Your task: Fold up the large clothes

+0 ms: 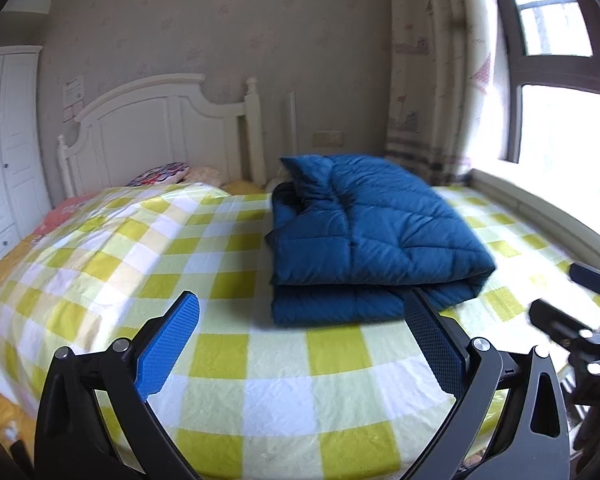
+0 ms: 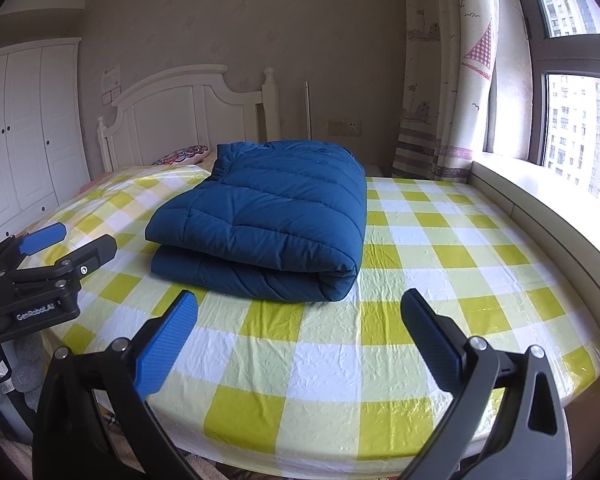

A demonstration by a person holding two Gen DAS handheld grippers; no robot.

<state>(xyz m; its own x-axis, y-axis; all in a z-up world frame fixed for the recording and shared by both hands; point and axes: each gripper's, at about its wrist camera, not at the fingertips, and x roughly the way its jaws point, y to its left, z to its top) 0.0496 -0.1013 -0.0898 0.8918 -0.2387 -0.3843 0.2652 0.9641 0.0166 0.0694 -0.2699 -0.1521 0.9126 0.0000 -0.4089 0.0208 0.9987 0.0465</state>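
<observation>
A dark blue quilted padded garment (image 1: 372, 236) lies folded into a thick rectangular bundle on the yellow-and-white checked bed cover (image 1: 260, 380). In the right wrist view the same bundle (image 2: 268, 216) sits mid-bed, its rolled fold facing me. My left gripper (image 1: 300, 320) hovers open over the bed's near edge, just short of the bundle, nothing between its blue pads. My right gripper (image 2: 300, 316) is likewise open and empty, a short way in front of the bundle. Each gripper also shows at the edge of the other's view.
A white headboard (image 2: 180, 108) and patterned pillows (image 1: 160, 174) stand at the far end. A white wardrobe (image 2: 24, 132) is on the left. A curtain (image 2: 448, 80), window and low sill ledge (image 2: 540, 208) run along the right of the bed.
</observation>
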